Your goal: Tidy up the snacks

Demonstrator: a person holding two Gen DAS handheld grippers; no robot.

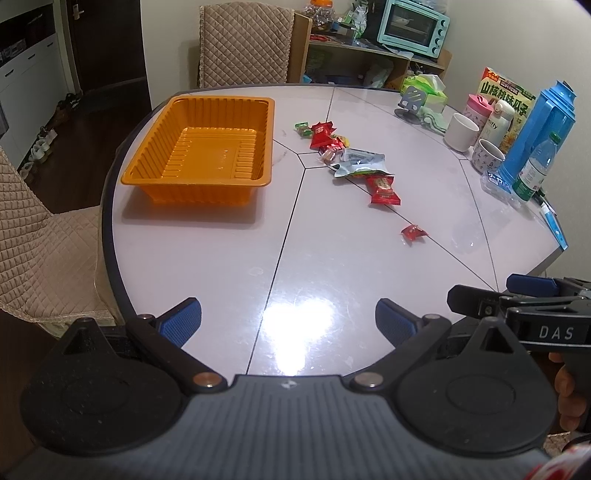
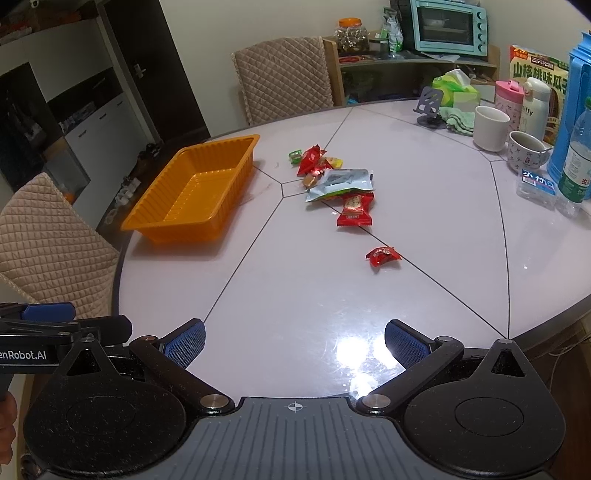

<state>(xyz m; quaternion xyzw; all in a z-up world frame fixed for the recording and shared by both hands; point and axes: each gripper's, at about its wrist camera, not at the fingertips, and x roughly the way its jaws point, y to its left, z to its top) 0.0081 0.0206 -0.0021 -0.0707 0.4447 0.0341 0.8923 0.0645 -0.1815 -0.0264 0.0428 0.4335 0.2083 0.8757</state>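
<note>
An empty orange plastic tray (image 1: 255, 110) (image 2: 236, 173) sits at the left of the round white table (image 1: 207, 266) (image 2: 443, 258). Right of it lie several snacks: small red and green candies (image 1: 320, 133) (image 2: 310, 159), a silver pouch (image 1: 360, 164) (image 2: 341, 183), a red packet (image 1: 384, 190) (image 2: 355, 210) and a lone red candy (image 1: 413, 232) (image 2: 383, 255) nearer the front. My left gripper (image 1: 288, 321) (image 2: 74, 325) hovers open over the front edge, holding nothing. My right gripper (image 2: 294, 341) (image 1: 480, 291) is beside it, open too.
At the table's right stand mugs (image 2: 491, 127), flasks, a blue jug (image 1: 539, 133), a water bottle (image 1: 535, 166), a snack box and tissues (image 2: 456, 88). Quilted chairs (image 1: 37, 236) (image 2: 284, 79) stand at the left and far side. A shelf with a teal oven (image 1: 413, 27) is behind.
</note>
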